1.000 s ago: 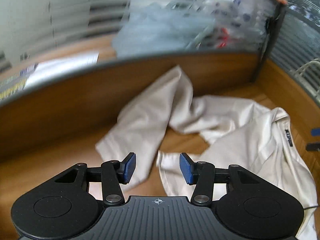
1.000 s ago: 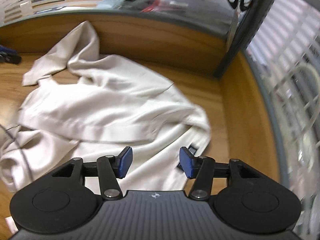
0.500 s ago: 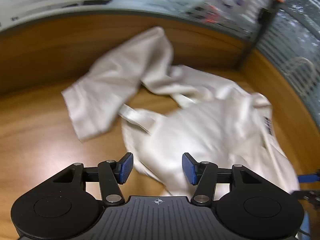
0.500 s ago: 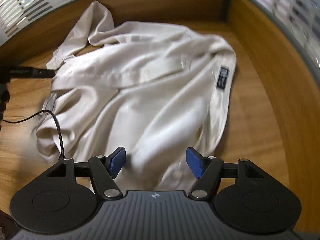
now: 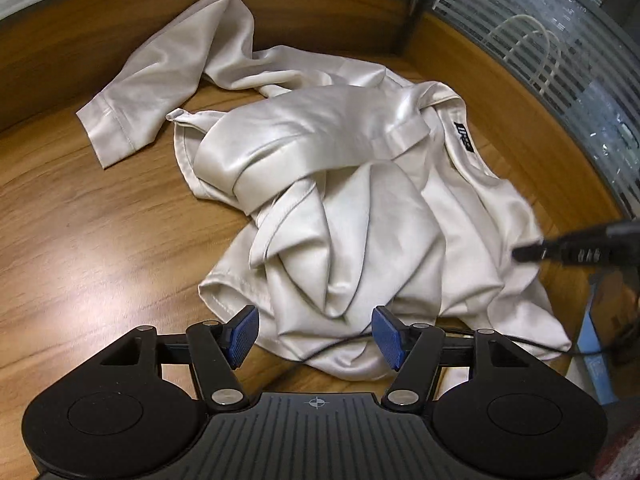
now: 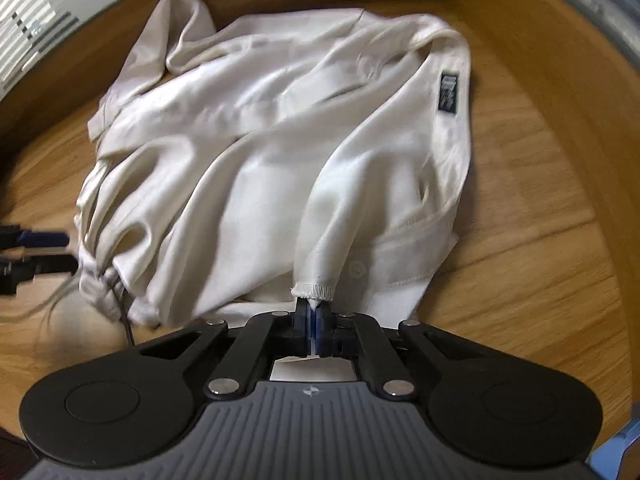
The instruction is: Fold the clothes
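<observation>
A cream satin shirt (image 5: 344, 200) lies crumpled on the wooden table (image 5: 88, 248), one sleeve (image 5: 160, 80) stretched toward the back left and a black neck label (image 5: 463, 137) at the right. My left gripper (image 5: 314, 336) hovers over the near hem with its jaws opening; fabric lies below the blue pads but they do not press on it. In the right wrist view my right gripper (image 6: 313, 312) is shut on a hemmed edge of the shirt (image 6: 280, 152), which is pulled up into a tent. The other gripper shows at the right edge (image 5: 576, 246).
A wooden partition (image 5: 340, 12) with frosted glass above it closes the back and right of the table. A thin black cable (image 5: 332, 346) runs across the shirt's near hem. Bare wood lies to the left of the shirt.
Both grippers moved in over the shirt and tilted downward. The right gripper went from open to shut on a hem and lifted it. The left jaws widened.
</observation>
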Demonstrator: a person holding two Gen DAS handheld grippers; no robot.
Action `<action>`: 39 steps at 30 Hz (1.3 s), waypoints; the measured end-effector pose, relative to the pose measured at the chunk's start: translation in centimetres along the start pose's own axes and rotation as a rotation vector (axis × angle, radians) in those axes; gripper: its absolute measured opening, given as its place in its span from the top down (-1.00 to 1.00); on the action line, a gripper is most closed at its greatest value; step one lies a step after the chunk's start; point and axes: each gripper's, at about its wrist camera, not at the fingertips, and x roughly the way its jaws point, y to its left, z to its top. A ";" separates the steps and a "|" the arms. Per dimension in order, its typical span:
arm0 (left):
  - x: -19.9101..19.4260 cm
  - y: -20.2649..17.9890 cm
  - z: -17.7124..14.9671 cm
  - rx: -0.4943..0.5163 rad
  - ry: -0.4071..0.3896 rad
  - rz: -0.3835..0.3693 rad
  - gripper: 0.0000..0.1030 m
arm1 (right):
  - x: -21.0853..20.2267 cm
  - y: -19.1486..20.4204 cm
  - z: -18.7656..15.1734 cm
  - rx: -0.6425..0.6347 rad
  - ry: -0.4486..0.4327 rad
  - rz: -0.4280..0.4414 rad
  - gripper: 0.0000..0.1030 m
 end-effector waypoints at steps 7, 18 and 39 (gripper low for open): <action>-0.3 -0.4 -0.3 0.035 0.002 0.033 -0.27 | -4.4 -3.0 3.4 -0.108 -0.174 -0.249 0.97; 0.6 -3.0 -0.6 0.128 0.023 -0.006 -0.29 | -6.6 -4.5 3.0 -0.174 -0.202 -0.282 -0.01; -3.6 -2.2 -1.9 0.271 0.003 -0.048 -0.29 | -4.5 10.5 -12.1 -0.124 -0.074 0.124 -0.03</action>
